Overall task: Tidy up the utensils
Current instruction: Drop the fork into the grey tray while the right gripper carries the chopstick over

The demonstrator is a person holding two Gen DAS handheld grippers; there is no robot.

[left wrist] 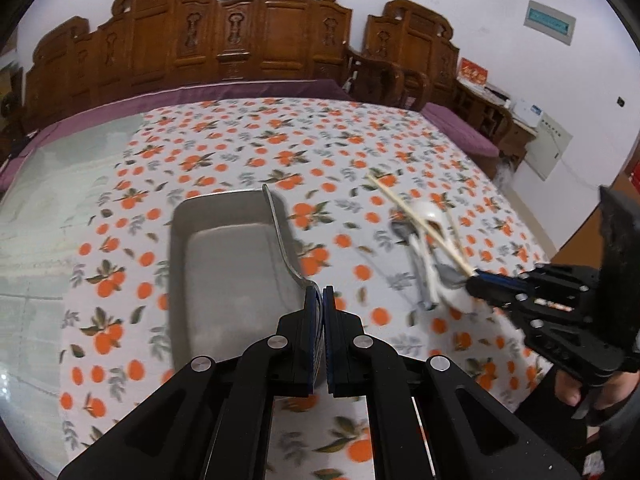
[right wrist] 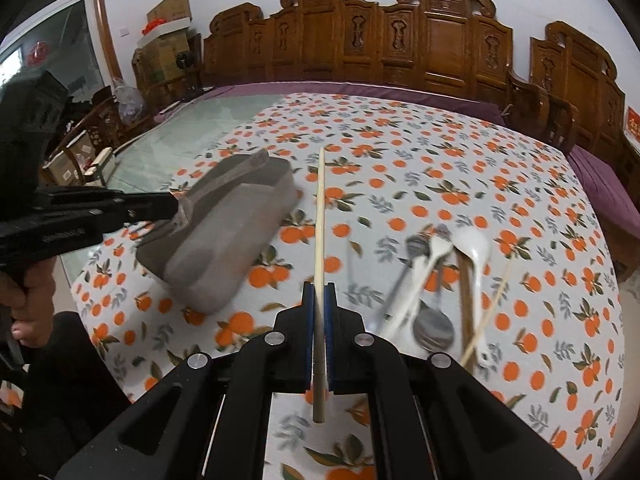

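My left gripper (left wrist: 319,294) is shut on the near right rim of a grey metal tray (left wrist: 228,256) and holds it tilted off the cloth; the tray (right wrist: 224,232) is empty. My right gripper (right wrist: 319,292) is shut on a pale wooden chopstick (right wrist: 319,216) that points away over the table, right of the tray. In the left wrist view that chopstick (left wrist: 416,222) sticks out of the right gripper (left wrist: 474,280). A pile of utensils lies on the cloth: a white spoon (right wrist: 474,248), a metal spoon (right wrist: 434,328), a second pale chopstick (right wrist: 488,312), a brown chopstick (right wrist: 466,304).
The table wears an orange-fruit print cloth (left wrist: 280,140) over a glass top (left wrist: 60,200). Carved wooden chairs (left wrist: 192,36) line the far edge. Boxes (right wrist: 168,16) stand at the far left.
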